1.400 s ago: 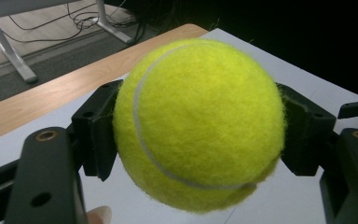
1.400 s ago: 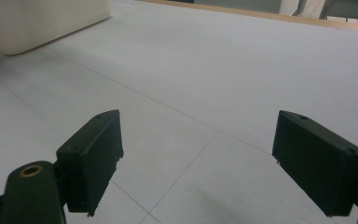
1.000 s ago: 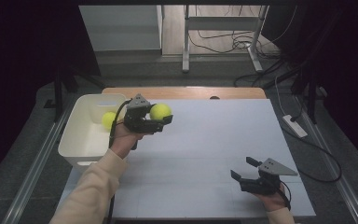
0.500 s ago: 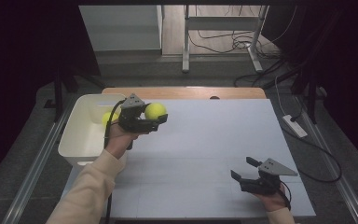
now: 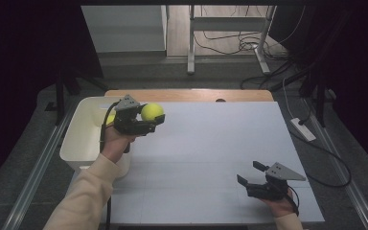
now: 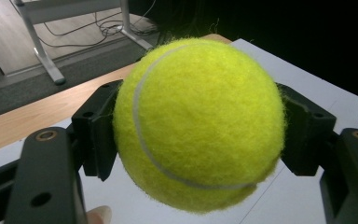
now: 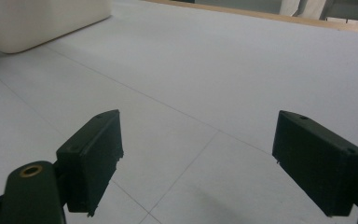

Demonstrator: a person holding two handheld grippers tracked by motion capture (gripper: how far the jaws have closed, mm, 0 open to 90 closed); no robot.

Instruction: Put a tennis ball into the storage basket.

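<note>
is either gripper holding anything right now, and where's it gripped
The left gripper holds a tennis ball, its jaws pressing on the ball's two opposite sides. The right gripper is open and holds nothing.

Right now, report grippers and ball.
Left gripper shut on fuzzy yellow tennis ball, beside white plastic bin. Right gripper open, empty. Nothing blocking.

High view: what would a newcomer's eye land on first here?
First, the bright yellow tennis ball clamped in the left gripper, held above the white table just right of the white bin. A second yellow ball peeks out inside that bin. The right gripper sits with jaws open at the near right of the table.
</note>
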